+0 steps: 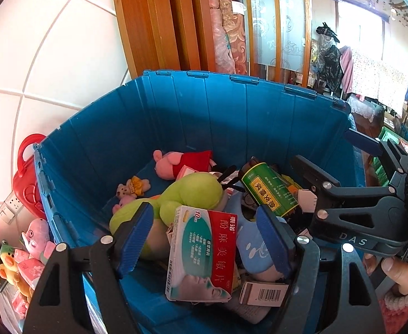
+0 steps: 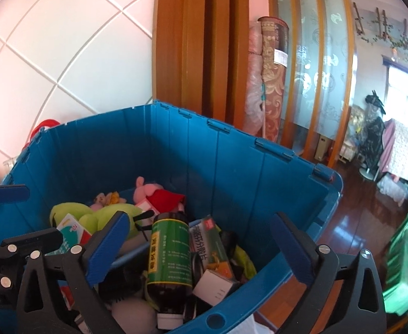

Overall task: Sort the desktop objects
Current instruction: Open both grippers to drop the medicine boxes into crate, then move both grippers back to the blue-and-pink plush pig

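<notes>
A big blue bin [image 1: 231, 117] holds a pile of objects. In the left wrist view my left gripper [image 1: 204, 239] is open above a red and white medicine box [image 1: 204, 256], jaws either side, not touching. Beside it lie a green plush [image 1: 187, 194], a pink pig plush [image 1: 176, 164] and a brown bottle with a green label [image 1: 270, 192]. My right gripper [image 2: 204, 247] is open over the same bottle [image 2: 170, 258] and a green medicine box [image 2: 209, 247]. It also shows at the right of the left wrist view [image 1: 334, 161].
The bin's far wall [image 2: 204, 153] rises behind the pile. Outside its left side stand a red case [image 1: 27, 178], small plush toys [image 1: 34, 239] and pink packets [image 1: 30, 270]. A tiled wall, wooden posts [image 2: 204, 41] and a dark wood floor [image 2: 351, 228] surround it.
</notes>
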Motion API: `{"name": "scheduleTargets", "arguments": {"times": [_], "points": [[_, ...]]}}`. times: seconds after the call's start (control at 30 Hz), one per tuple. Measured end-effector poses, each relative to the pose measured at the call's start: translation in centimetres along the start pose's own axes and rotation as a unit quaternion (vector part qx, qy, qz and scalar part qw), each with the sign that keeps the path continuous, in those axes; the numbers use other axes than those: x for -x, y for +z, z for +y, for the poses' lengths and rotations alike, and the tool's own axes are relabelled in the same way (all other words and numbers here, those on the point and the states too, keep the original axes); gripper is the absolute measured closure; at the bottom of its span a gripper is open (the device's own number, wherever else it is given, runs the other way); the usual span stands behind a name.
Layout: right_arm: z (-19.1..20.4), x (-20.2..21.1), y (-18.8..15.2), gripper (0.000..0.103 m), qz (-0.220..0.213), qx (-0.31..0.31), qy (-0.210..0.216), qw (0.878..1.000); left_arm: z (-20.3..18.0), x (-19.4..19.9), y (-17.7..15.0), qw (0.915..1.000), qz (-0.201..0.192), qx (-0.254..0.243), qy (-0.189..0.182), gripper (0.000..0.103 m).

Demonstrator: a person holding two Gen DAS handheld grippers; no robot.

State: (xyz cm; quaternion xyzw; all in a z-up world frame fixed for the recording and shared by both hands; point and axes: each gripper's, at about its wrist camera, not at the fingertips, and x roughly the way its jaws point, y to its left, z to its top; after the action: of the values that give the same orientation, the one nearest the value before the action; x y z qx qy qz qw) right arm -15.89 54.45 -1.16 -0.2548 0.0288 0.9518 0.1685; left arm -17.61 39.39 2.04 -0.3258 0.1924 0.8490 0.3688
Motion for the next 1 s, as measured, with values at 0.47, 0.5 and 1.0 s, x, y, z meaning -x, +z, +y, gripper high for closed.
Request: {"name": "scheduleTargets", "arguments": {"times": [0.47,0.5,1.0], "points": [[-0.1,2.9,-0.2,0.000,-0.014,-0.007,-0.001,1.000,1.5,4.1,-2.1,0.9964,-0.056,0.062,-0.010,0.027],[0.0,3.5,-0.3,0.000,-0.018,-0.006,-0.001,1.000,1.4,4.7,-2.4,0.9963,-0.061,0.060,-0.007,0.025],[6.1,9.6,-2.5,0.000,-0.030,0.024,0.033,0.999,4.8,11.9,-9.6,0.9935,-0.077,0.080,0.024,0.023]]}}
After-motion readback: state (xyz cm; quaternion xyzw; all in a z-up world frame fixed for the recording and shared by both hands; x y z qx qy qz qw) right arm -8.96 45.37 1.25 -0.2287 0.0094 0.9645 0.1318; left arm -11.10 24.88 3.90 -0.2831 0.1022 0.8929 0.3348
